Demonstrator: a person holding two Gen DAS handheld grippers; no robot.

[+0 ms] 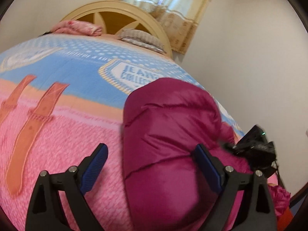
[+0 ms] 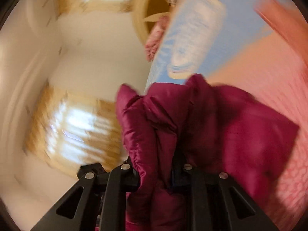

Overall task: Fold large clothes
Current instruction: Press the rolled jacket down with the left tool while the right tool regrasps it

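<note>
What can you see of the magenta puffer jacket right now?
The magenta puffer jacket is a shiny, quilted, padded garment with stitched seams, lying bunched on the pink and blue bedspread near the bed's right edge. A dark fur-like trim shows at its far right. The left tongs are open, the blue pads straddling a puffy fold; contact is unclear. In the blurred right wrist view, the right tongs are shut on a gathered fold of the jacket.

Pink-blue bedspread (image 1: 67, 115); cream headboard (image 1: 115, 13); pink folded blanket (image 1: 77, 28) beside grey pillow (image 1: 140, 37); curtain (image 1: 173, 9).
</note>
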